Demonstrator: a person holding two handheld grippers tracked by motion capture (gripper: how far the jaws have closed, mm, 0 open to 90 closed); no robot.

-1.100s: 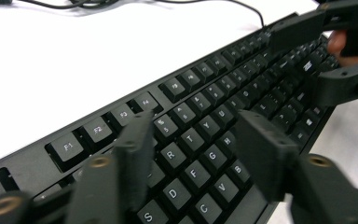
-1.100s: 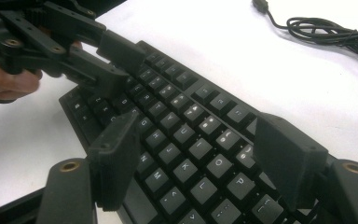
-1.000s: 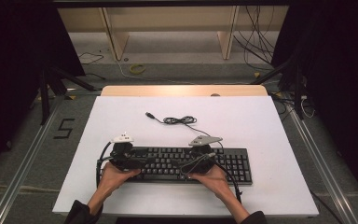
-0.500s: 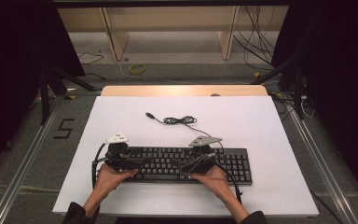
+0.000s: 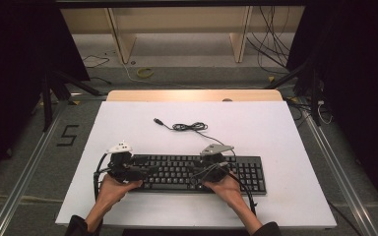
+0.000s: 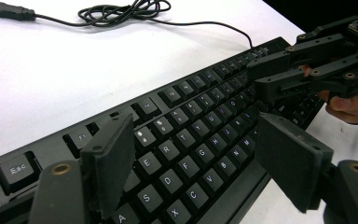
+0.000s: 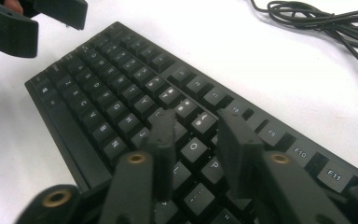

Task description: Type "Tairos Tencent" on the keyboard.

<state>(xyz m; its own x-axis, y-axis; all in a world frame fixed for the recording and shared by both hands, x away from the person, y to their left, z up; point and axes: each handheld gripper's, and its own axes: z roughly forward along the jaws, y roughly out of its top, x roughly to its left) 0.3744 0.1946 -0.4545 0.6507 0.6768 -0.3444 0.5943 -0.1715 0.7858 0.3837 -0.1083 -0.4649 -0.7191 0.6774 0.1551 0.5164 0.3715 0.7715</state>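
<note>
Black keyboard (image 5: 197, 173) is lying flat on the white worktop (image 5: 275, 132), near its front edge. Over its left end the left gripper (image 5: 140, 173) is hovering wide open, empty; the right gripper (image 5: 199, 175) is hovering mid-keyboard, jaws narrowly parted, gripping nothing.

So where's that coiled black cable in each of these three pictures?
High view: the coiled cable lies on the white table, behind the keyboard.
Left gripper view: top centre, its USB plug at top left.
Right gripper view: top right corner.
Shared landmark: the keyboard.
</note>
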